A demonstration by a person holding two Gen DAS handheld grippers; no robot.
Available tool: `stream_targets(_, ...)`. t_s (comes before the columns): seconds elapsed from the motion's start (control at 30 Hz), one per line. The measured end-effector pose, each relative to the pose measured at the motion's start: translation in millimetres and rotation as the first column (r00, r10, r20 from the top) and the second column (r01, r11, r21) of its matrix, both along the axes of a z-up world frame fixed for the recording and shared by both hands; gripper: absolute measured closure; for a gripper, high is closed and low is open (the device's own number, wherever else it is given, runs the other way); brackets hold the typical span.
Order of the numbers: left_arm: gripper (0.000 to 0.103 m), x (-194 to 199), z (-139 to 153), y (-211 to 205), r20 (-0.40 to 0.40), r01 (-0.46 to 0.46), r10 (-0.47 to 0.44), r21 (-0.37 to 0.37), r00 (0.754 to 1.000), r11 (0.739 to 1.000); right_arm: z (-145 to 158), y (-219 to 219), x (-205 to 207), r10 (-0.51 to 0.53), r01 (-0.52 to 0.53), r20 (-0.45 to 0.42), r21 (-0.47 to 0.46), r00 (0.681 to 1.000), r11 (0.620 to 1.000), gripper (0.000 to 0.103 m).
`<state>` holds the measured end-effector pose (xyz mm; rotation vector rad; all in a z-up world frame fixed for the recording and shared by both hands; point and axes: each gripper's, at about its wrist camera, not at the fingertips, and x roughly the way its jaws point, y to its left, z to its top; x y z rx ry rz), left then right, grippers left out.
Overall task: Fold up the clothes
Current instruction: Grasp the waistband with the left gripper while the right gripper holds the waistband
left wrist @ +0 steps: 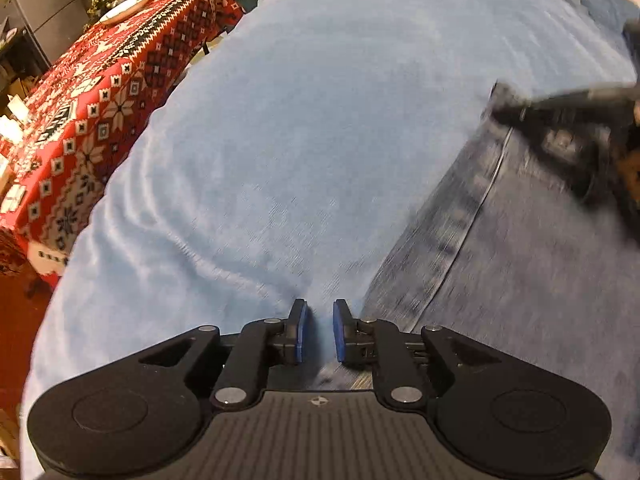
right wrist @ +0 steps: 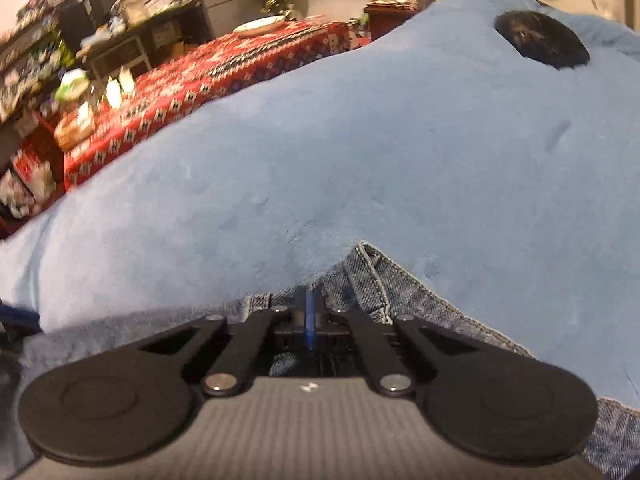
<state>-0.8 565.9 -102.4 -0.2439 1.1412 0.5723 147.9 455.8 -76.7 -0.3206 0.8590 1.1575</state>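
Denim jeans [left wrist: 520, 280], stitched seam, on plush pale-blue blanket [left wrist: 300, 140].

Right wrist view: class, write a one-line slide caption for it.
Right claw, shut, low over denim jeans on a light blue blanket, with a red patterned tablecloth behind.

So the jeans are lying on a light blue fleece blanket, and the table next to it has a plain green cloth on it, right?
Not quite. The jeans do lie on the light blue fleece blanket, but the tablecloth on the table beside it is red with a white and black knitted-style snowflake pattern, not plain green. The left wrist view shows it clearly, and the right wrist view agrees.
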Motion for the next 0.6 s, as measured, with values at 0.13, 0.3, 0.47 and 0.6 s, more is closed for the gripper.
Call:
stream_targets(0.13,0.088,-4,17,-4,0.014,-0.026,0.026,0.002,1.000,1.000,47,-38,8,-0.087,0.085,0.025,0.053,0.996,0.995,0.092)
stream_targets(0.3,0.081,20,49,-20,0.118,0.038,-0.038,-0.002,0.992,0.999,92,-122,10,-0.195,0.198,0.119,-0.009,0.973,0.980,0.091)
stream_targets(0.47,0.081,88,58,-38,0.154,0.162,-0.168,0.046,0.974,0.986,95,-219,14,-0.336,0.357,0.165,-0.126,0.927,0.925,0.092)
stream_targets(0.6,0.081,149,52,-67,0.169,0.279,-0.283,0.048,0.944,0.959,73,-266,17,-0.373,0.397,0.167,-0.148,0.913,0.906,0.095)
